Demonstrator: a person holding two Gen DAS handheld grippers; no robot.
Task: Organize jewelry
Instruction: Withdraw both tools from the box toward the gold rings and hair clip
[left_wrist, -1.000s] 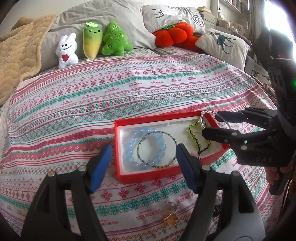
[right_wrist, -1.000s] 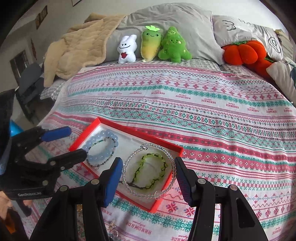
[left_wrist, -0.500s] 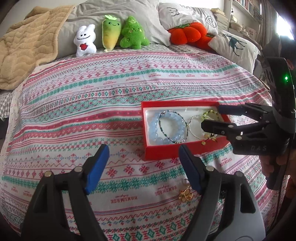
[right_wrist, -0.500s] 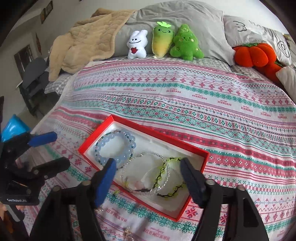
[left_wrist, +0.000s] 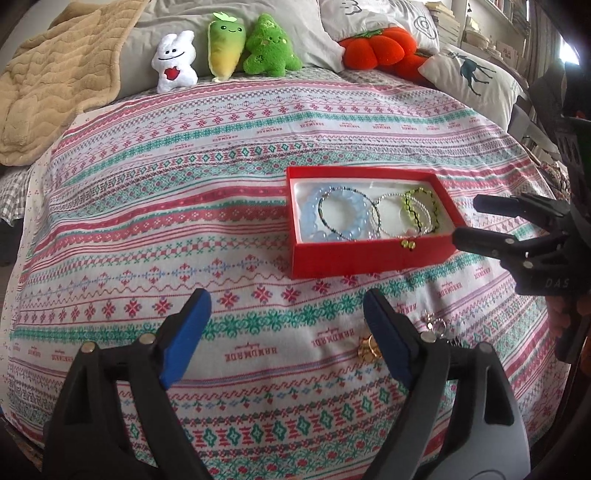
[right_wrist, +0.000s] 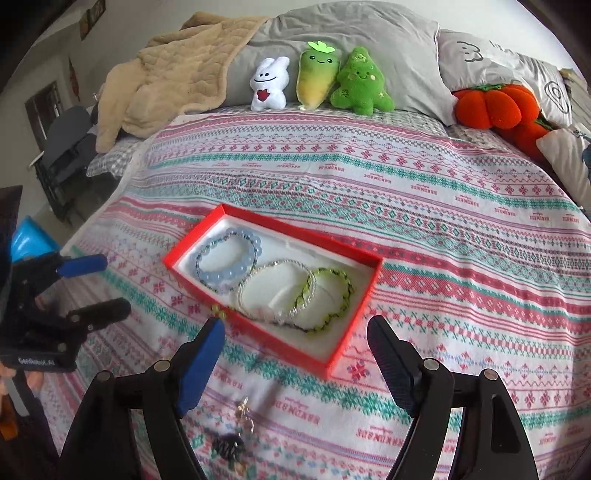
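Note:
A red box (left_wrist: 369, 256) (right_wrist: 343, 358) lies on the patterned bedspread. It holds a pale blue bead bracelet (left_wrist: 314, 216) (right_wrist: 255, 249), a clear bead bracelet (left_wrist: 384, 223) (right_wrist: 266, 269) and a green and black braided bracelet (left_wrist: 421, 199) (right_wrist: 341, 291). Loose small pieces lie outside the box: a gold one (left_wrist: 367, 349), a silver one (left_wrist: 436, 325) (right_wrist: 243, 410) and a dark one (right_wrist: 227, 446). My left gripper (left_wrist: 286, 341) is open and empty, near and left of the box. My right gripper (right_wrist: 295, 363) is open and empty, just in front of the box.
Three plush toys (right_wrist: 314, 83), grey pillows (right_wrist: 354, 33), orange pumpkin cushions (right_wrist: 495, 107) and a beige blanket (right_wrist: 166, 70) line the head of the bed. The bed edge falls away at the left, with a chair (right_wrist: 66, 147) beyond it.
The clear bead bracelet has left my right gripper and now lies in the box. Both grippers have drawn back from the box, the left one also toward the left.

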